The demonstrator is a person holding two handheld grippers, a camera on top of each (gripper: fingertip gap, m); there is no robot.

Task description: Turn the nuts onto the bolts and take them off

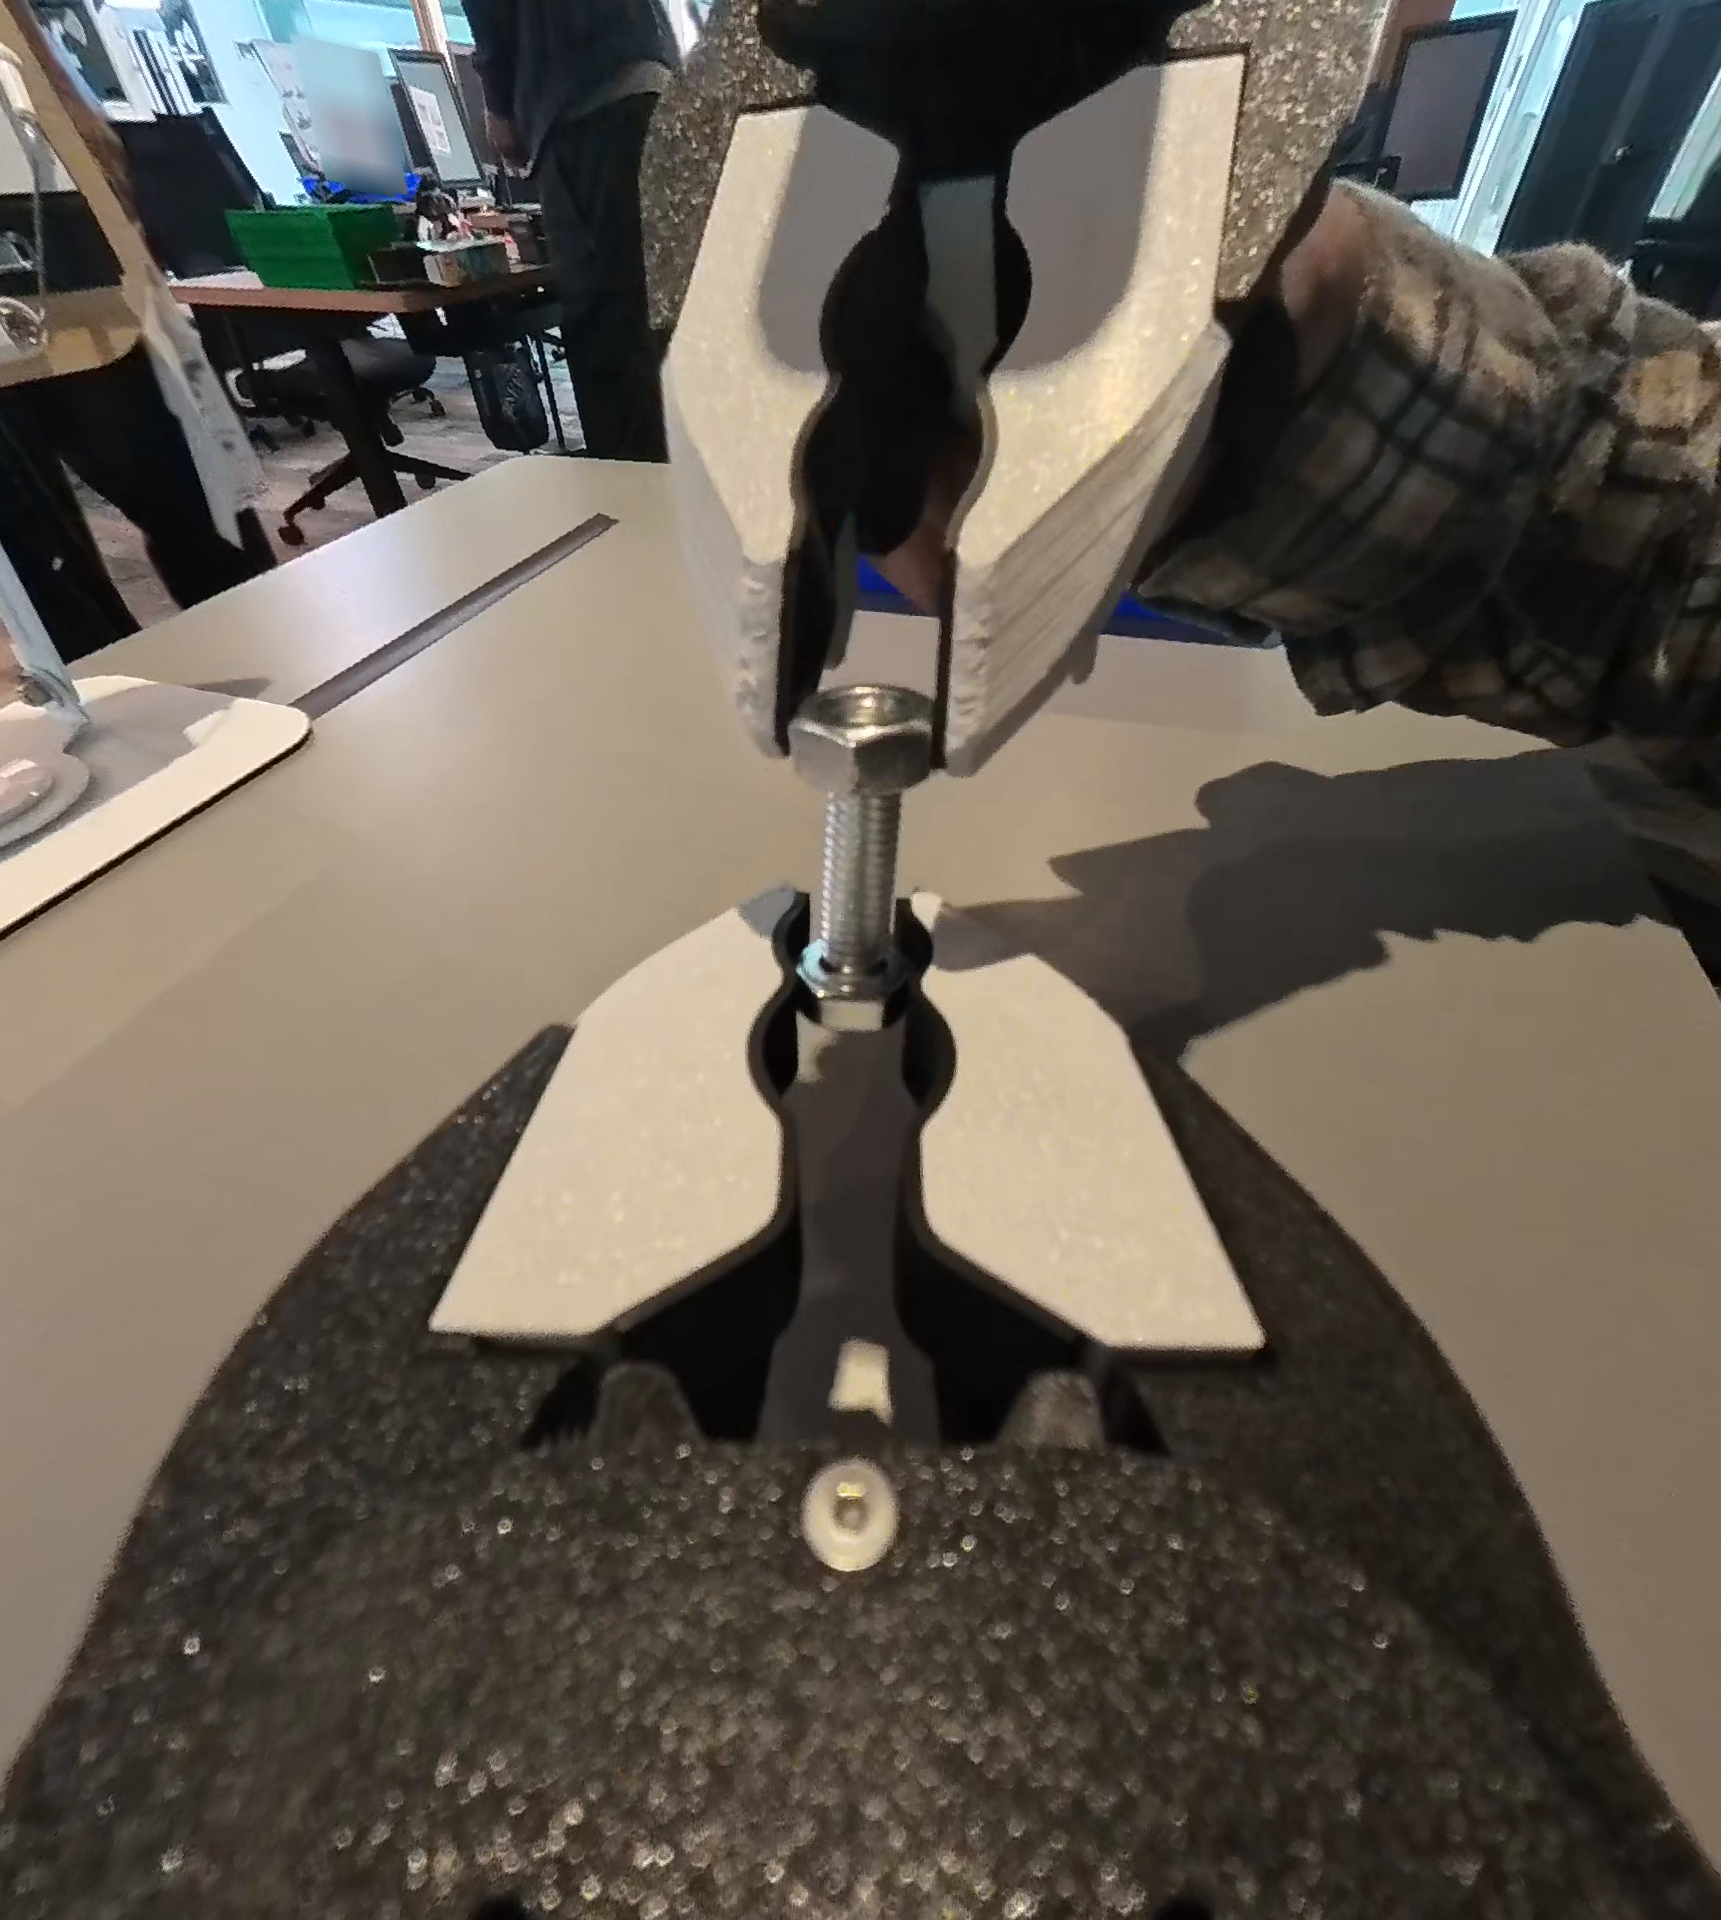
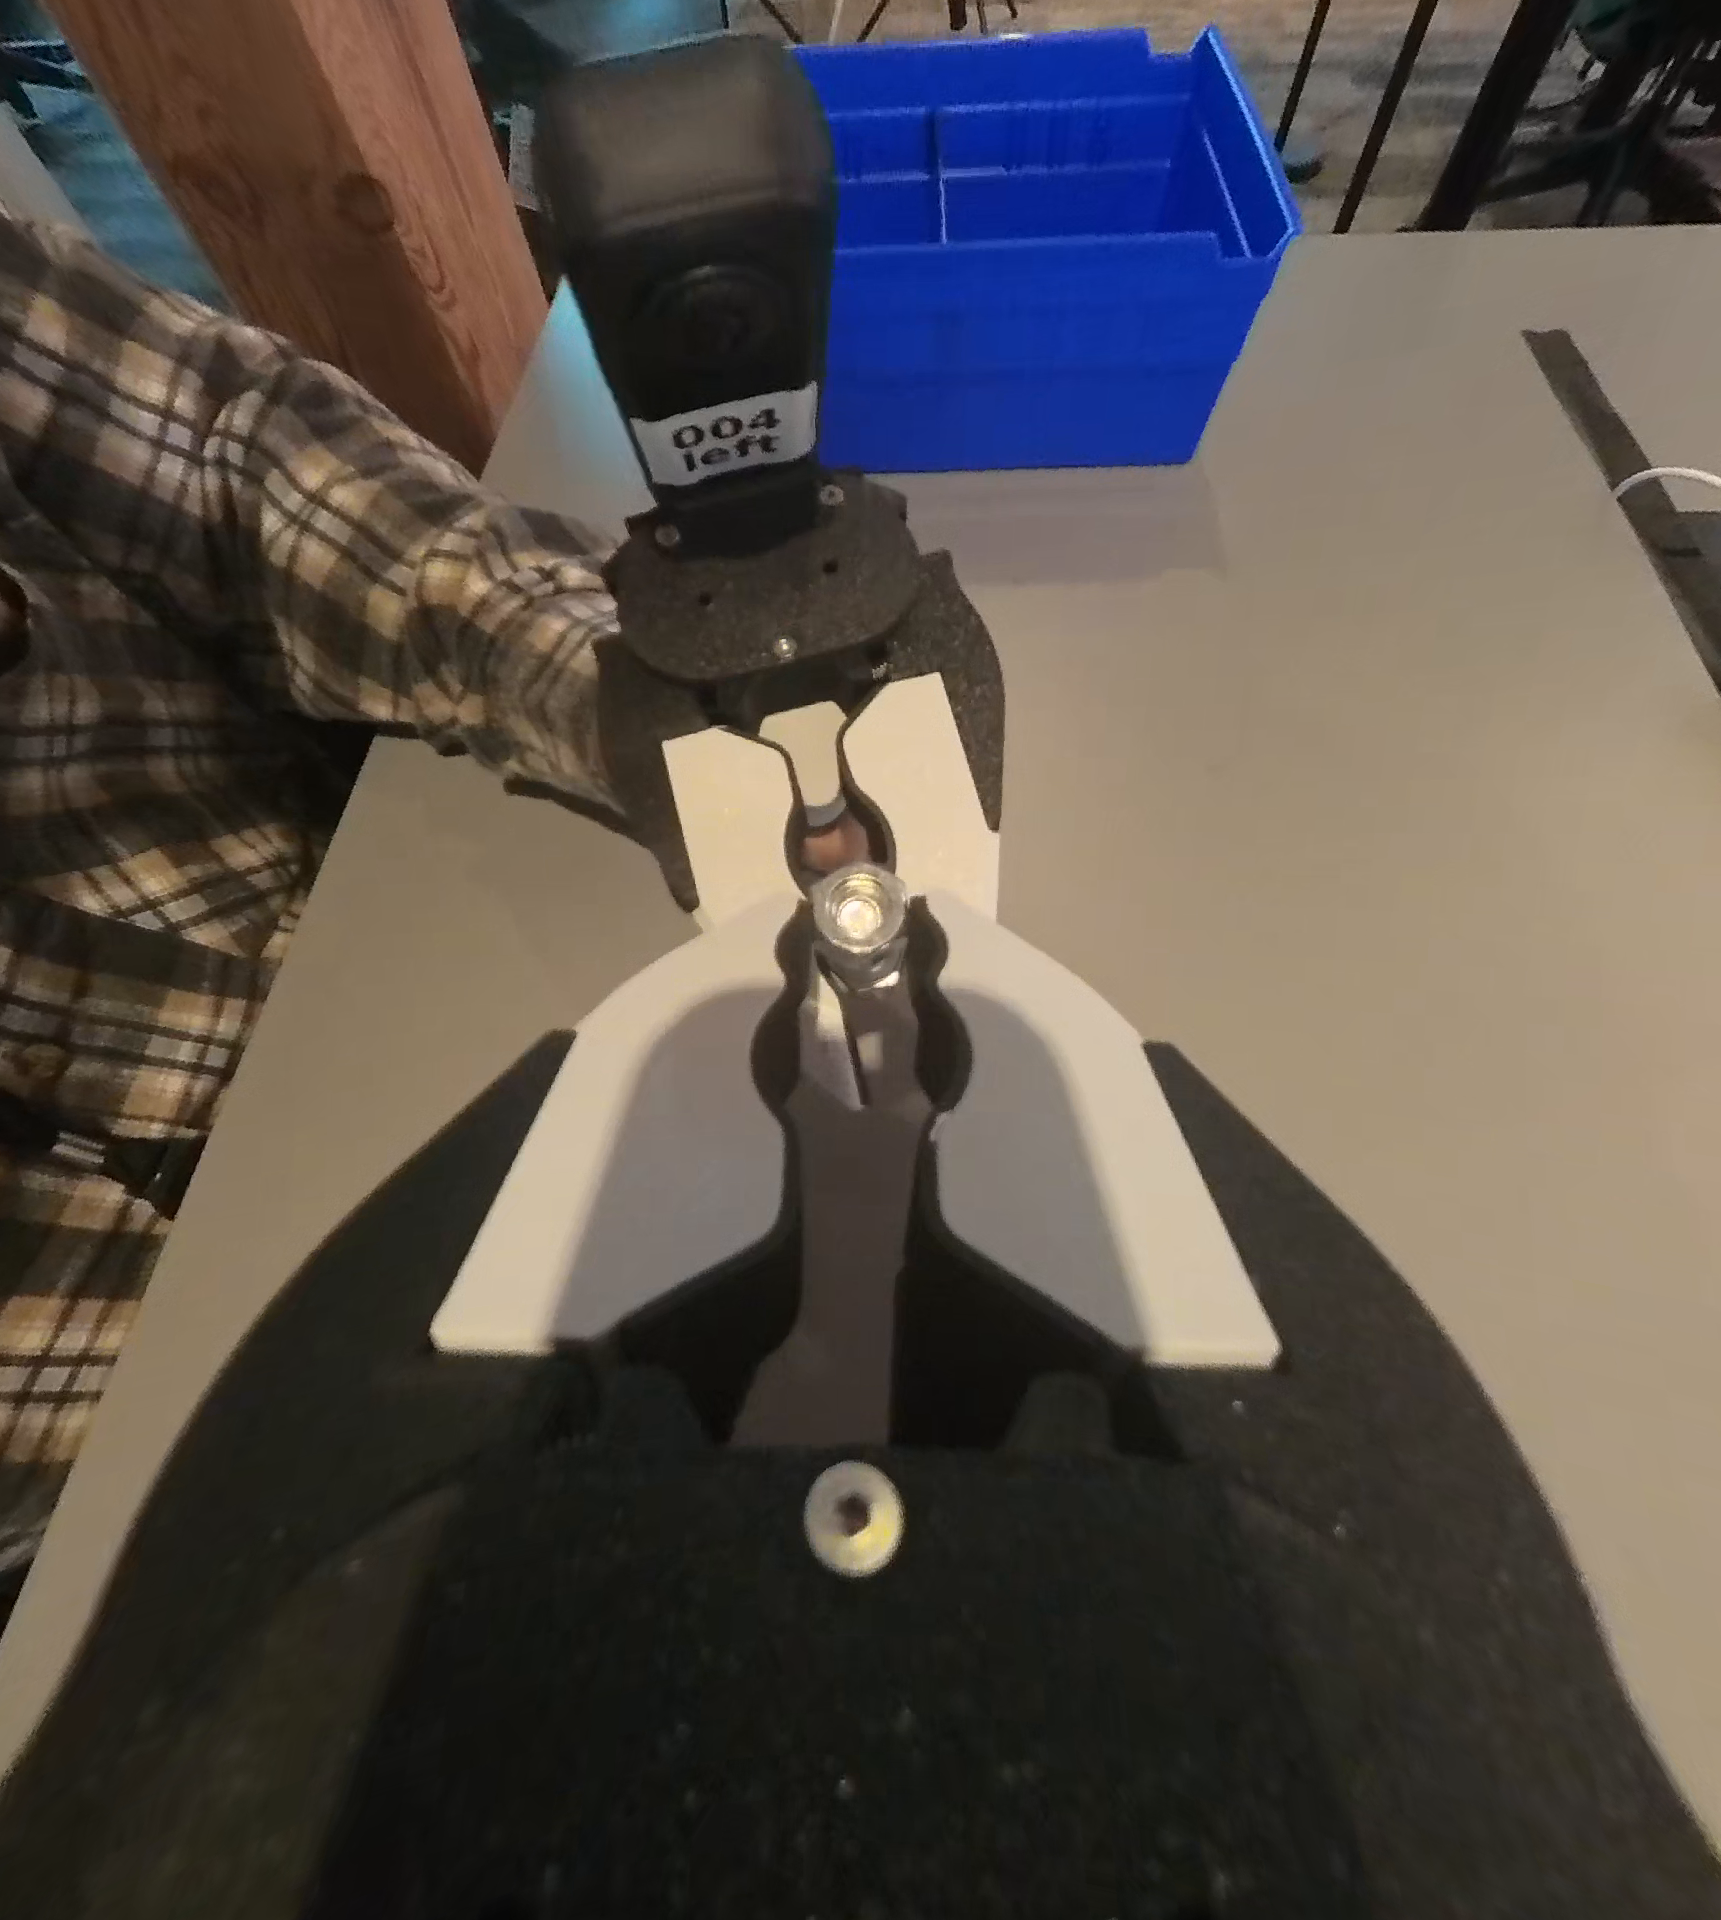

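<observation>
A silver bolt (image 1: 845, 883) stands upright above the grey table (image 1: 316, 1039), held between my two grippers. In the left wrist view my left gripper (image 1: 851, 920) is shut on a silver nut (image 1: 848, 992) threaded low on the bolt's shaft. My right gripper (image 1: 864, 740) comes down from above and is shut on the bolt's hex head (image 1: 861, 753). In the right wrist view my right gripper (image 2: 856, 925) holds the bolt head (image 2: 858, 916), seen end on. The left gripper (image 2: 851, 868) faces it just beyond, partly hidden behind the bolt.
A blue divided bin (image 2: 1022, 260) stands at the table's far edge beside a wooden post (image 2: 316, 187). A dark slot (image 1: 482, 613) runs across the table. A white lamp base on a pad (image 1: 56, 769) sits to the left. Plaid sleeves (image 1: 1510, 499) hold the grippers. The grippers' ends are close to 5 centimeters from one another.
</observation>
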